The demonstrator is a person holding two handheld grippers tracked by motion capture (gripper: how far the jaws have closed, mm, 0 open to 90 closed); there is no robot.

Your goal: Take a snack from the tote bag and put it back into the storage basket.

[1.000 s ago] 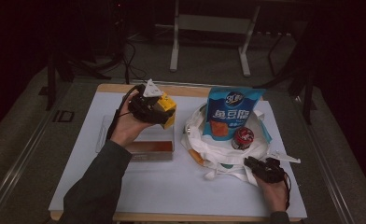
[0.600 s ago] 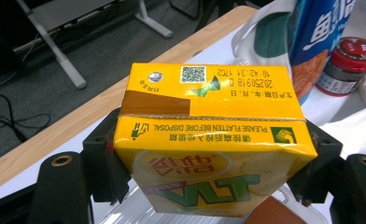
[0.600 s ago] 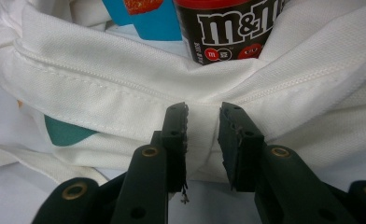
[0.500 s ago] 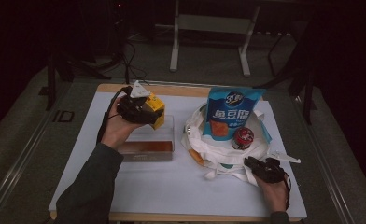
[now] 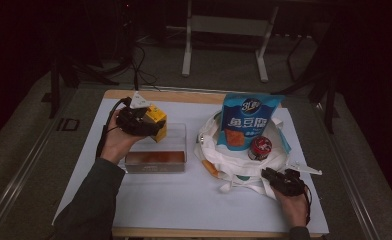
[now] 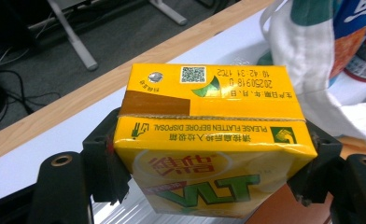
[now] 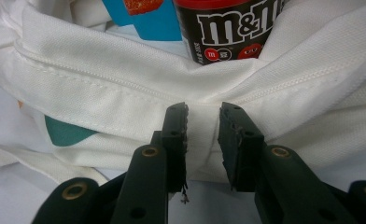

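The left gripper [image 5: 143, 121] sits left of centre in the high view, clamped on a yellow drink carton [image 5: 155, 122], one black jaw pressed to each short end. In the left gripper view the carton [image 6: 209, 140] lies on its side, its long axis running across the frame from jaw to jaw, the folded top panel with a printed code and date line facing up and away, the front with green letters and red characters facing the camera. It hangs above the upper left corner of a clear plastic box [image 5: 156, 155], whose bottom shows an orange-brown layer; what that layer is cannot be told.

In the lower right of the high view the right gripper [image 5: 271, 176] points at a white cloth bag [image 5: 219, 155] lying on the white surface [image 5: 184, 200]. In the bag stand a blue snack pouch [image 5: 248, 122] and, in front of it, a dark red-lidded candy jar [image 5: 260, 148]. In the right gripper view the jaws stand a little apart against the bag's seamed rim [image 7: 125, 107]; whether they pinch the cloth cannot be told.
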